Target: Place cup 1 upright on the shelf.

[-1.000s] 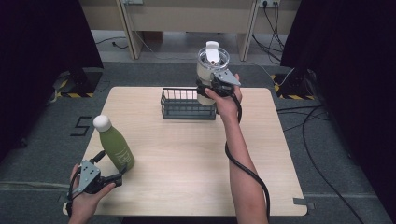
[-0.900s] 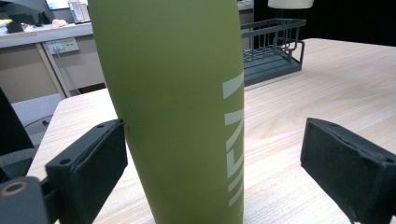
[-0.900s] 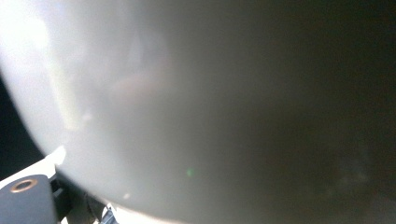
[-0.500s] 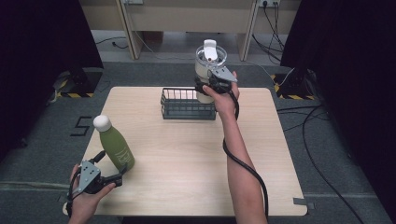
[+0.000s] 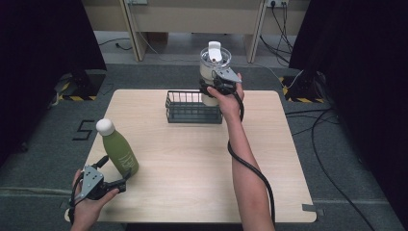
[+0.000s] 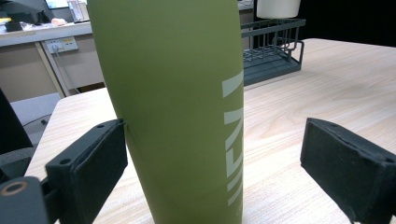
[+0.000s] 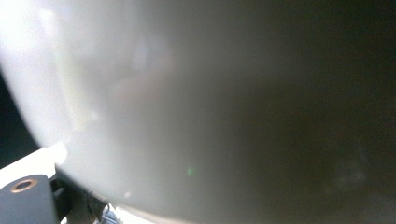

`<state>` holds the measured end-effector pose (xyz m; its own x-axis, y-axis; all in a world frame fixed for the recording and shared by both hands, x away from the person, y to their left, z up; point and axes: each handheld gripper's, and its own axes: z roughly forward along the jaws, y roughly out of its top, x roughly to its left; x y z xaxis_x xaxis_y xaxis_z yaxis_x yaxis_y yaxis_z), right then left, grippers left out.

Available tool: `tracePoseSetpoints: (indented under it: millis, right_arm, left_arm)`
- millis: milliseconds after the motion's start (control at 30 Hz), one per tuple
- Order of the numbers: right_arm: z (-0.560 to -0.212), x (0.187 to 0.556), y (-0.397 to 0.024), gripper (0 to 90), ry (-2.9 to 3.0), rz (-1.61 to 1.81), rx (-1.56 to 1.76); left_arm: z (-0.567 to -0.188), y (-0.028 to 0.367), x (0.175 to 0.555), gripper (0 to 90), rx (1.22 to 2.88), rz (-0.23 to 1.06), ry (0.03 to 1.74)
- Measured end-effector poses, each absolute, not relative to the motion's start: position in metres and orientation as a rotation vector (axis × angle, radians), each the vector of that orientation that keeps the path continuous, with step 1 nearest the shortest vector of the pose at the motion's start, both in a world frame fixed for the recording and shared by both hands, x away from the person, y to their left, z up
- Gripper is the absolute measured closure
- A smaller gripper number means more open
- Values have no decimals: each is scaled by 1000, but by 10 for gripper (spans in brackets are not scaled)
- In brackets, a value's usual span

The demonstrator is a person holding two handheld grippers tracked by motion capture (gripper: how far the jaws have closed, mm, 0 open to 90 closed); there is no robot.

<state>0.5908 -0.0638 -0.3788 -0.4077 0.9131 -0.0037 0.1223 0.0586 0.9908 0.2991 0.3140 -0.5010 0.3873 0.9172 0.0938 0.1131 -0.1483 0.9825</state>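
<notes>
Nothing moved: right tongs [image 5: 211, 87] hold white jug [image 5: 214, 72] aloft; left tongs [image 5: 126, 180] gape beside green bottle [image 5: 120, 150].

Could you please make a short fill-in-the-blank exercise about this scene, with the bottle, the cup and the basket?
1. The bottle near the left gripper is ____ in colour.
2. The right gripper holds a white ____ lifted above the table.
3. The dark wire ____ stands on the far part of the table.
4. The bottle's cap is ____.

Missing words: green; cup; basket; white
</notes>
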Motion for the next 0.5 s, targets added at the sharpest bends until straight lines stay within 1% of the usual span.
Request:
tracePoseSetpoints:
  millis: [500]
  right_arm:
    - [-383, 600, -63, 96, 1635, 1404, 1079]
  left_arm:
    - [-501, 314, 299, 65, 1561, 927, 948]
